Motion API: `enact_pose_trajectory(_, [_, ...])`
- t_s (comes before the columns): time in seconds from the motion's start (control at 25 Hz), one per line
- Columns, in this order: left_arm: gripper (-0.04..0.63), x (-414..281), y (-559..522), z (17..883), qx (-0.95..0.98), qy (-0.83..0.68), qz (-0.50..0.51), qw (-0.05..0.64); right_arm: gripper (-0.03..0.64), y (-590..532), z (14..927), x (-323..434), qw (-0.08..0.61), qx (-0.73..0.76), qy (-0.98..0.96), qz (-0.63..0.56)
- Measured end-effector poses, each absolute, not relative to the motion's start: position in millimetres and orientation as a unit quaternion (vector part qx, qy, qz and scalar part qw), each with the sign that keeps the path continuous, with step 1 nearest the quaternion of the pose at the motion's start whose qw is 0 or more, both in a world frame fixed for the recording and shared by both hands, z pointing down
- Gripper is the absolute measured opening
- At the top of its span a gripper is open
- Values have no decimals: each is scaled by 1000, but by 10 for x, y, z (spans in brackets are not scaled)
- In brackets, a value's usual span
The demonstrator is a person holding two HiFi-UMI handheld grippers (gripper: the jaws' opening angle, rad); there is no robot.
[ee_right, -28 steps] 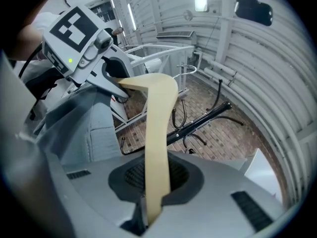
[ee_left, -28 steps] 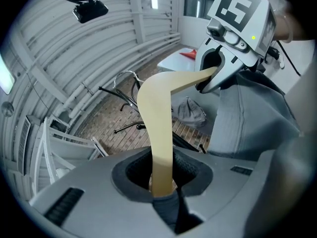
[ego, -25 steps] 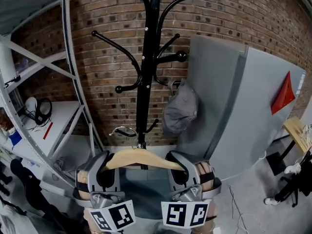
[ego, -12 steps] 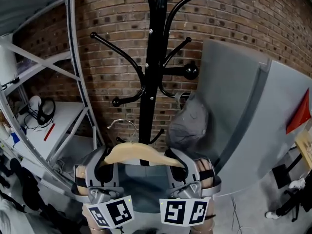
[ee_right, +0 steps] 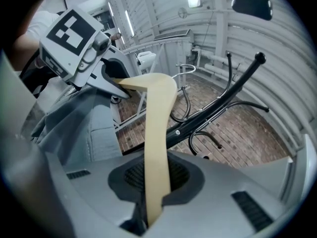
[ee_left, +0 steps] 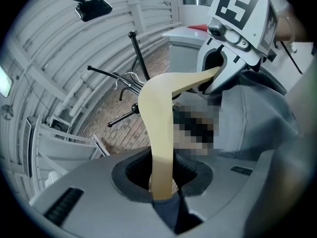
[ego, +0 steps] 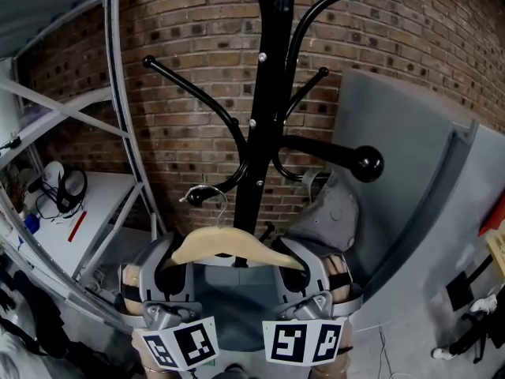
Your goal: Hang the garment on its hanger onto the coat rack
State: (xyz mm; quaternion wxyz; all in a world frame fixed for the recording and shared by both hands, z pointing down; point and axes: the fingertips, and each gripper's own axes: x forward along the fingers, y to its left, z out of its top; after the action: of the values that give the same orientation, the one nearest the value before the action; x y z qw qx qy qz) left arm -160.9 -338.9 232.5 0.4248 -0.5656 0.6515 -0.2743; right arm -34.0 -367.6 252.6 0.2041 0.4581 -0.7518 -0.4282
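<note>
I hold a pale wooden hanger (ego: 229, 247) level in front of the black coat rack (ego: 264, 133). A grey-blue garment (ego: 233, 298) hangs from it between the grippers. My left gripper (ego: 170, 279) is shut on the hanger's left arm (ee_left: 158, 128), and my right gripper (ego: 304, 279) is shut on its right arm (ee_right: 157, 133). The hanger's metal hook (ego: 207, 196) stands upright beside the ball tip of the rack's lower left arm (ego: 189, 199). Whether they touch I cannot tell. Each gripper view shows the other gripper at the hanger's far end.
A grey cap (ego: 335, 212) hangs on the rack's right side under a thick arm with a ball end (ego: 367, 163). A tall grey panel (ego: 410, 172) stands close on the right. Metal shelving (ego: 118, 93) with headphones (ego: 67, 188) fills the left. A brick wall is behind.
The rack has grown larger and nearer in the head view. The hanger has risen slightly, and its hook now sits by the lower left arm's tip. Both grips are unchanged.
</note>
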Motion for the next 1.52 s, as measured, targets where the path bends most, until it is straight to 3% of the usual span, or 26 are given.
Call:
enact_pose_trajectory(0.92, [81, -1649, -4263, 2884, -628, 594, -305, 399, 46, -4313, 3073, -366, 280, 486, -746, -360])
enact_pose_trajectory(1.52, [81, -1594, -4325, 3050, -664, 576, -273, 392, 46, -4358, 3264, -327, 289, 491, -749, -337])
